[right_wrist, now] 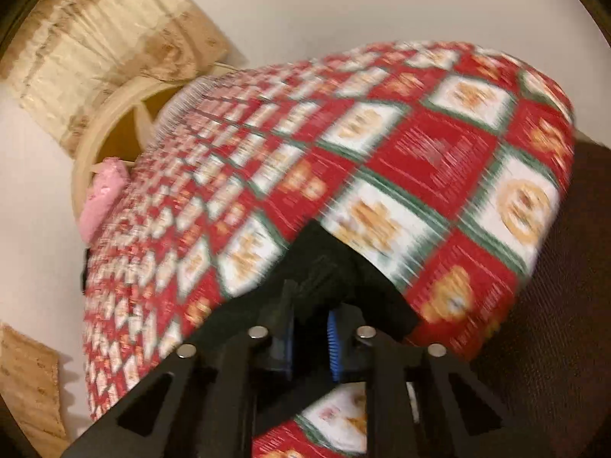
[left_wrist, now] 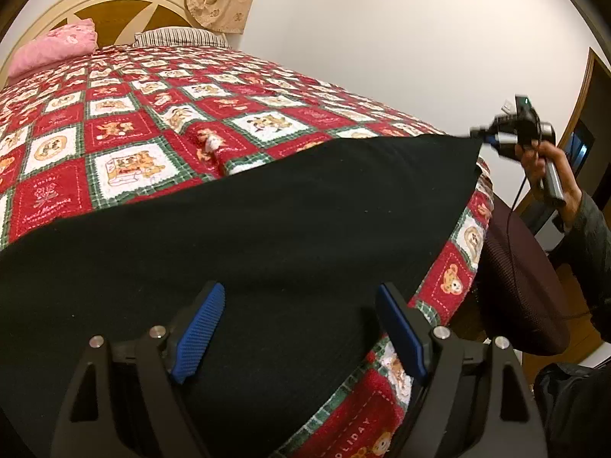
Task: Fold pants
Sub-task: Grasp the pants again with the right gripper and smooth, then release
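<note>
Right claw [right_wrist: 311, 328] grips the black pants [left_wrist: 267, 221]; spread left claw [left_wrist: 301, 328] hovers above them.

The right wrist view is smeared by motion, so the bear prints on the bedspread [right_wrist: 420, 152] read only as orange blobs, and the black pants [right_wrist: 324, 263] run in between the right tongs [right_wrist: 311, 337], hiding how much cloth sits there. In the left wrist view the pants [left_wrist: 267, 229] are cut off by the left and bottom edges, and they cover the bedspread [left_wrist: 152, 114] beneath. The far right tongs [left_wrist: 479, 131] are small and blurred, their grip on the cloth's corner unclear.
</note>
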Action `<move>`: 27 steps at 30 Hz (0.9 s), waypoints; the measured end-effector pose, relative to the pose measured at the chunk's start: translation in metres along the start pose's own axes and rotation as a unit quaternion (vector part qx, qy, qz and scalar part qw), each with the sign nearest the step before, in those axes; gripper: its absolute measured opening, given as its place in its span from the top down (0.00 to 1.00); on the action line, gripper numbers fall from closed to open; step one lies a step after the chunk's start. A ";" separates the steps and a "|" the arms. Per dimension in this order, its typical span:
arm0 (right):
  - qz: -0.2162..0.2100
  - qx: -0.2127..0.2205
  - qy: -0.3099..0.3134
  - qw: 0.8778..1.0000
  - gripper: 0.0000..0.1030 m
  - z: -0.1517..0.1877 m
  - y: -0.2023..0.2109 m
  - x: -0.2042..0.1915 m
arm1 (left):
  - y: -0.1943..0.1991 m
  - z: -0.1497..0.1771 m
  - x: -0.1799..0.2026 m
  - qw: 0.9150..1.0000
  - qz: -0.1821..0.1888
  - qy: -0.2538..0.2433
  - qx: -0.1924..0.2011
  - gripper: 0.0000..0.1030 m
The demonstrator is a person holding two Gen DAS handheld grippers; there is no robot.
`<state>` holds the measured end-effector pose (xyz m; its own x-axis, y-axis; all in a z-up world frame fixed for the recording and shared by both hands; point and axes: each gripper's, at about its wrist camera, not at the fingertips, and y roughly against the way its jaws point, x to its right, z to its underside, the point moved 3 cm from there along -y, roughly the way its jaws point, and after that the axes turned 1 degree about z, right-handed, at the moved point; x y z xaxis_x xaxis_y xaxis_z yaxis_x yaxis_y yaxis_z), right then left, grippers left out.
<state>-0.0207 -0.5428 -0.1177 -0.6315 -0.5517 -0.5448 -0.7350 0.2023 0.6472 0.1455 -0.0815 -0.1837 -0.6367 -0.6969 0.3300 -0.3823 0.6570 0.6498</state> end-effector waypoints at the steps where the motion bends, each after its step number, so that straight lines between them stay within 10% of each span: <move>1: -0.016 0.009 0.008 1.000 0.88 -0.007 0.003 -0.007 | 0.000 0.000 0.000 1.000 0.000 0.000 0.000 0.18; 7: -0.086 0.083 0.068 0.990 0.88 -0.029 0.035 -0.039 | 0.000 0.000 0.001 1.000 -0.002 -0.001 0.003 0.18; 15: -0.081 0.017 0.033 0.996 0.88 0.016 0.004 0.038 | 0.000 0.001 0.002 1.000 0.003 -0.007 -0.003 0.16; 20: -0.060 0.018 0.000 0.998 0.55 0.035 0.011 0.075 | -0.003 0.001 0.005 1.000 -0.005 -0.019 -0.009 0.13; 27: -0.040 0.058 0.007 0.997 0.52 -0.001 0.021 0.077 | -0.004 0.002 0.006 1.000 -0.009 -0.024 -0.012 0.11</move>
<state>-0.0844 -0.5824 -0.1456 -0.5668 -0.5808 -0.5843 -0.8071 0.2490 0.5354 0.1417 -0.0876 -0.1857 -0.6614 -0.6941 0.2843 -0.3793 0.6365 0.6716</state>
